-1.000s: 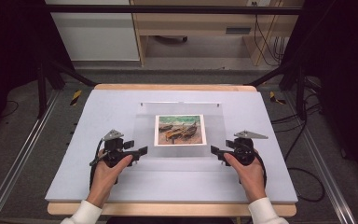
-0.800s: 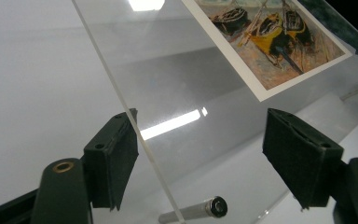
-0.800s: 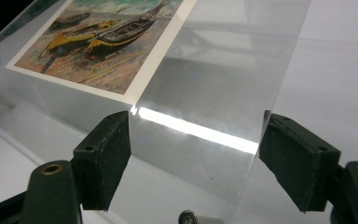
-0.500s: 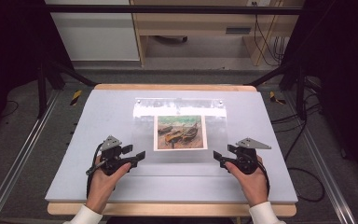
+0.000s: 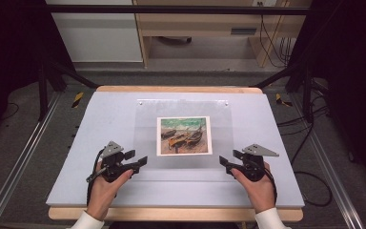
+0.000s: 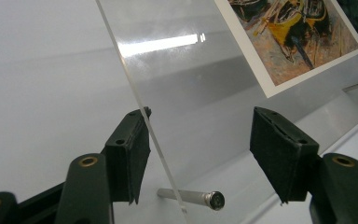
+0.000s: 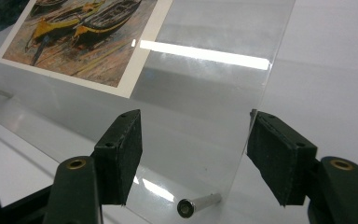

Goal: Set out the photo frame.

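- A clear acrylic sheet lies on the middle of the tabletop, with its long axis running left to right. A boat picture sits under it.
- The left claw is just off the sheet's near-left corner, and the right claw is just off the near-right corner. Each hand is about equally near its own corner.
- The left claw's jaws are wide apart and hold nothing. The sheet's left edge runs between them, close to one pad.
- The right claw is likewise spread and empty. The sheet's right edge is near its far pad.
- A small metal standoff pin sits under each near corner.
- Judgement: closing both claws on the side edges looks like the next move.
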{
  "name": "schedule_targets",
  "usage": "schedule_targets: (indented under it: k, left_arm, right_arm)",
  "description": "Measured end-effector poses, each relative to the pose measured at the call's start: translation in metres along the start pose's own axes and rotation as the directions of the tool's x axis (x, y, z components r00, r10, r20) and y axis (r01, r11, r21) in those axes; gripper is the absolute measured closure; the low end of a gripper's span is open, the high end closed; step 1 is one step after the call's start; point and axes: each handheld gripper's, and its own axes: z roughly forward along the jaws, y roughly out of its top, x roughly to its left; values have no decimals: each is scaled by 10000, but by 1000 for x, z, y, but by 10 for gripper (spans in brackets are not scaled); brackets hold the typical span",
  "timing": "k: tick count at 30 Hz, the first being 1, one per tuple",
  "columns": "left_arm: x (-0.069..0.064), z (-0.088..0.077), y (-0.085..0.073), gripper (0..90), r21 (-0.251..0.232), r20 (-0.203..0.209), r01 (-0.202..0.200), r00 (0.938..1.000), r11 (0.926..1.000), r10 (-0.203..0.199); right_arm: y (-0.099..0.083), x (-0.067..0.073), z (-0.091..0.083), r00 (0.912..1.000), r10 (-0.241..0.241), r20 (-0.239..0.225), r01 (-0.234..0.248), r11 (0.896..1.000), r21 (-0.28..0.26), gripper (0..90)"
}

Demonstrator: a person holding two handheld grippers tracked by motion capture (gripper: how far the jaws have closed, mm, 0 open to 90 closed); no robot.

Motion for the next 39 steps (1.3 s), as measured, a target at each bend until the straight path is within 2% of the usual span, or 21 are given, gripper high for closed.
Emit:
schedule_targets:
  k: [16,33,39]
  left_arm:
    - [-2,-4,-4,410,-62,-45,-39,10000,10000,39]
    - [-8,-14,-11,479,-25,-240,-172,9996,9998,171]
    - [-11,-16,-12,495,77,-361,-371,9987,9993,373]
  right_arm:
    - [-3,2,-4,10000,1,77,0,10000,-75,392]
    - [-9,6,-15,9997,-80,238,83,9999,-122,493]
    - [-12,8,-19,9994,-72,330,76,9999,-112,526]
